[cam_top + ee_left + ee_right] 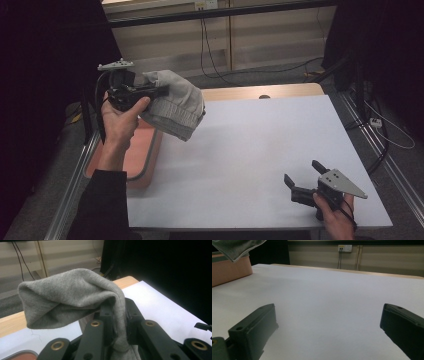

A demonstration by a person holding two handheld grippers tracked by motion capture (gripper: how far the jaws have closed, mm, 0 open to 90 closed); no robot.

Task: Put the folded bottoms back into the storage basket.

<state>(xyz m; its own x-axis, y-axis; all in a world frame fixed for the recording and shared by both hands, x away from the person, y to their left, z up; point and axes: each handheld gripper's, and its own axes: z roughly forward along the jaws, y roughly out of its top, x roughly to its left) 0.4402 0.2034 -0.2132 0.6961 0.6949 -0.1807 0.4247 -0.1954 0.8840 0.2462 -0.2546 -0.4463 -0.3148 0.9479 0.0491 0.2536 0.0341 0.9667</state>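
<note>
a grey knit garment (174, 103), ribbed at its hem, is held up in the air over the far left corner of the white table (250, 150), above the far end of a reddish-brown tray (142, 155) that sits at the table's left edge. it is pinched by the left gripper (161, 90), whose jaws are closed tight on a fold of the fabric. in the left gripper view the cloth (72, 297) is seen squeezed between the two black jaws, with the rest of it bunched up and spilling to the left of them. in the high view the garment's long axis is seen running from the gripper at the upper left down to the right, with the ribbed hem at the lower right end, hanging clear of the table top. no brand, label or writing can be read on the fabric.

the left gripper is carried in the person's left hand (120, 120), with its grey three-cornered plate on top and the jaws pointed to the right.

the right gripper (304, 179) is held low over the near right corner of the table. its jaws are spread wide apart with nothing between them, and bare white table (332, 302) is seen between them in the right gripper view. at the upper left of that view, a corner of the grey cloth (237, 247) is seen hanging above the tray's wall (229, 270).
</note>
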